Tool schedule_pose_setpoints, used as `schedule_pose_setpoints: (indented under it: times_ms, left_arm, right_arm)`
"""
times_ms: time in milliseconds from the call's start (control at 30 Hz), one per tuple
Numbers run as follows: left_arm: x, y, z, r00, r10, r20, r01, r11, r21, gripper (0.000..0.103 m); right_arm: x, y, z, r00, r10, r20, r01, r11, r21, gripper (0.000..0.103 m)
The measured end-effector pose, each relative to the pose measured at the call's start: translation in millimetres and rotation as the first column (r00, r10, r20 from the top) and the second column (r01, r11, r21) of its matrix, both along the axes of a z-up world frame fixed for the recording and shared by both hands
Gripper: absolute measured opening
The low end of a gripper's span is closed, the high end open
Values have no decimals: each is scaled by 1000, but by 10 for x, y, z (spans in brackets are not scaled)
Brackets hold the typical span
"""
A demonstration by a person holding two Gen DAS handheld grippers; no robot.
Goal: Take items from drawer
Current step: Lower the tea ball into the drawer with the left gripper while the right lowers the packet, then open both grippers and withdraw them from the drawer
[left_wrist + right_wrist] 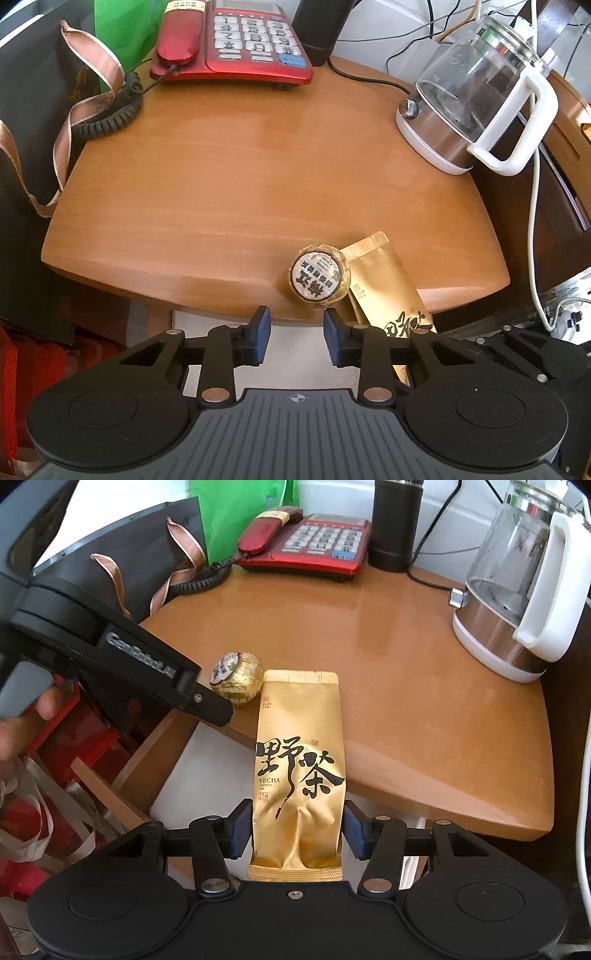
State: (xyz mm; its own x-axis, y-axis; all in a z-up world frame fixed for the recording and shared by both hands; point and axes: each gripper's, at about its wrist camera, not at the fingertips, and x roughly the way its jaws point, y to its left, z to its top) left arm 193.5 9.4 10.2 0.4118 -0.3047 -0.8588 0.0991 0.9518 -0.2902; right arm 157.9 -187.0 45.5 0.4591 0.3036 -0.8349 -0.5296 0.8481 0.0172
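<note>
Bright daylight from rear; glare on tabletop [388,602]; fisheye bends edges; corners dark; focus sharp.

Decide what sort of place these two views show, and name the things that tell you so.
Probably an office or home desk corner: a red desk telephone, a glass electric kettle and trailing cables on a wooden tabletop.

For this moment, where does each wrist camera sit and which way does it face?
Left wrist: behind the left gripper, angled down at the wooden tabletop; the foil-wrapped round tea ball lies beyond its empty, parted blue pads.
Right wrist: behind the right gripper, angled down over the table edge; its pads press the gold tea packet. The left gripper's black body and a fingertip show at left.
Shared: tea ball, packet, red telephone, glass kettle.
</note>
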Motion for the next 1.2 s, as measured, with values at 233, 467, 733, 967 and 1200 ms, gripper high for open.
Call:
schedule_pose_setpoints:
  times_ms: [233,467,733,967,1200]
  left_arm:
    - [-59,-26,-112,1000,-13,-24,13,1000,12,39]
    - [-105,-40,-214,999,-17,-49,18,1000,20,40]
    - [-146,2,-248,998,6,-63,-5,1000,12,41]
    - [-259,40,-298,996,24,-82,-24,1000,7,45]
    - [-382,121,-393,992,46,-116,-46,999,-3,45]
  right_arm:
    - [-5,25,-99,1000,-9,-23,9,1000,-6,49]
    - [-20,5,-157,999,-35,-37,35,999,-2,49]
    - [-59,-78,-167,994,-74,-79,79,994,70,49]
    - [-122,-114,-181,989,-111,-93,121,987,104,49]
    - [-53,-8,-211,987,-148,-66,155,981,120,49]
